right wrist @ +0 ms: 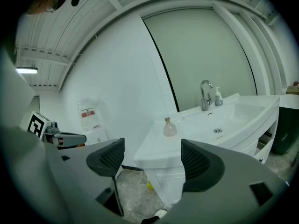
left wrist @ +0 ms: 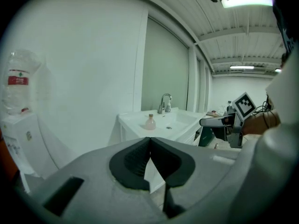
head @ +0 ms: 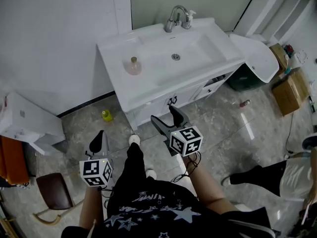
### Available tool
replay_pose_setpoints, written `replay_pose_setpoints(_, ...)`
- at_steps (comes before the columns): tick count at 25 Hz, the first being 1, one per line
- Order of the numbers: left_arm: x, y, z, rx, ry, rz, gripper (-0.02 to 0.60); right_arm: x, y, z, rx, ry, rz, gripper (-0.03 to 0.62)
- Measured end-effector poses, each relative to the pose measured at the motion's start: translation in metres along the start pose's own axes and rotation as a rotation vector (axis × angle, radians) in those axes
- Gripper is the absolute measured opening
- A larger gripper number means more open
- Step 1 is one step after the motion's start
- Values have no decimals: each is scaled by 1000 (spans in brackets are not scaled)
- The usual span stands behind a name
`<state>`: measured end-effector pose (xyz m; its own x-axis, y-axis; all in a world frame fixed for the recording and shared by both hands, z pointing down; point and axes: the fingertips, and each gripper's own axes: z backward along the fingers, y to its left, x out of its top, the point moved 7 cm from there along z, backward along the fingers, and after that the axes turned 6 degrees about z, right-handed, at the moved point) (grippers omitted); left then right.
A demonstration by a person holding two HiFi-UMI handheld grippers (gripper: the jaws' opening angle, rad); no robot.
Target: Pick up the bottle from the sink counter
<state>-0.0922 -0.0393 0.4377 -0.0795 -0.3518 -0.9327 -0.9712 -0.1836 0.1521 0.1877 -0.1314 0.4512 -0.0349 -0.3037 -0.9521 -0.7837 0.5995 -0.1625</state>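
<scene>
A small round pinkish bottle [head: 133, 66] with a tan cap stands on the left part of the white sink counter [head: 119, 90]; it also shows in the left gripper view as bottle [left wrist: 150, 122] and in the right gripper view as bottle [right wrist: 169, 127]. My right gripper [head: 166, 115] is held open in front of the counter, well short of the bottle, with nothing between its jaws. My left gripper [head: 100, 137] hangs lower and to the left, over the floor, its jaws shut and empty.
A chrome faucet [head: 176, 17] with a small dispenser stands behind the basin [head: 188, 48]. A yellow object [head: 107, 115] lies on the tiled floor by the cabinet. A white box [head: 25, 120] and brown stool [head: 54, 190] sit left; cardboard boxes [head: 290, 88] right.
</scene>
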Motion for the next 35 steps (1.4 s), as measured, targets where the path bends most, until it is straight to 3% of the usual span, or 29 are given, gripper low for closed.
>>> replay_pose_setpoints(11, 49, 61, -151, -66, 13, 14, 17, 54, -58, -151, -39, 30, 84, 330)
replay_pose_setpoints(17, 70, 99, -215, -82, 39, 32, 17, 59, -73, -233, -44, 93, 119, 314)
replay_pose_setpoints(26, 76, 131, -274, -106, 92, 53, 17, 53, -85, -308, -29, 157, 172, 252)
replay_pose_setpoints(35, 72, 140, -304, -129, 129, 63, 17, 45, -87, -332, -44, 173, 279, 187)
